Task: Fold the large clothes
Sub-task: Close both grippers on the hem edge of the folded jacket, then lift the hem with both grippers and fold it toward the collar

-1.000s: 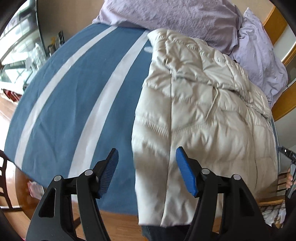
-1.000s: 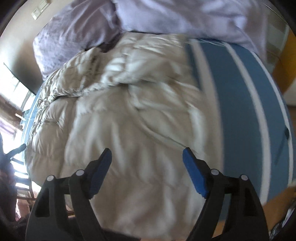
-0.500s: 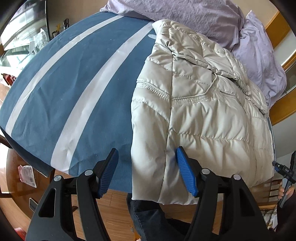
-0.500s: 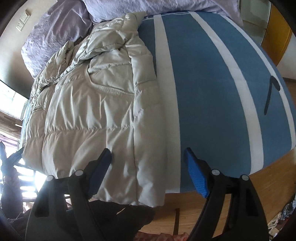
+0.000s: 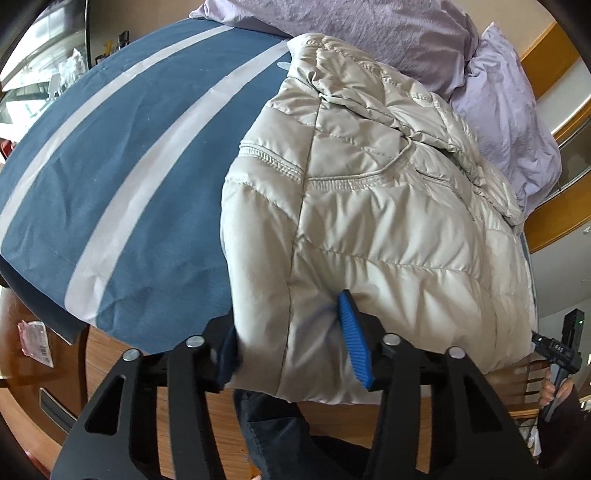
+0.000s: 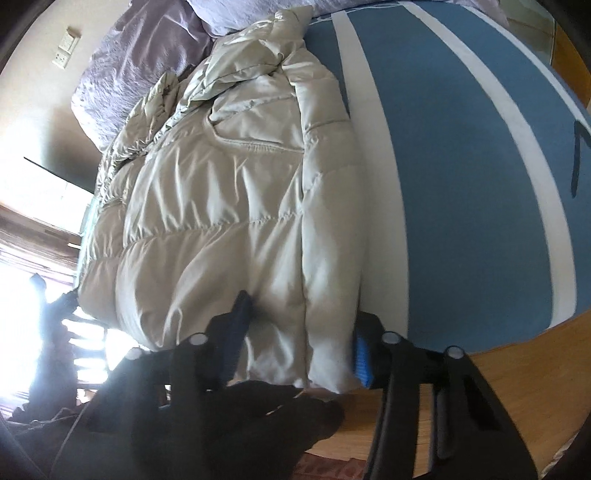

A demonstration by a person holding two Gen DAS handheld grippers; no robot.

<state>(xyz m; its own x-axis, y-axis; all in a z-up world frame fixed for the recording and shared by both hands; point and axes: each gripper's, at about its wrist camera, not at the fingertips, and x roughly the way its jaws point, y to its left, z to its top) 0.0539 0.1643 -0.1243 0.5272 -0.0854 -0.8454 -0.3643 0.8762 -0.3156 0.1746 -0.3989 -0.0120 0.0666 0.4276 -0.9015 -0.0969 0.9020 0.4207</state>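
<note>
left gripper (image 5: 291, 339): bottom centre of left view, jaws wide, straddling the jacket's near hem; blue ribbed pad (image 5: 354, 339) dents the fabric, other pad half hidden under the edge. Not clamped yet.
right gripper (image 6: 299, 339): bottom centre of right view, also wide, spanning the hem corner; no squeeze visible.
jacket (image 5: 369, 206): cream quilted puffer, glossy, slippery-looking shell, lying lengthwise on the bed; hem overhangs the near edge, collar end at top of frame.
risk: pads grab only the top layer, or the slick shell slides out mid-lift; puffy fill likely springs the fold open. Overhanging hem could drag the jacket off the edge.
bedspread (image 5: 122, 166): blue, pale stripes, flat matte cotton look, left half of left view.
pillows (image 5: 388, 33): lilac, crinkled, top of frame behind the collar.
</note>
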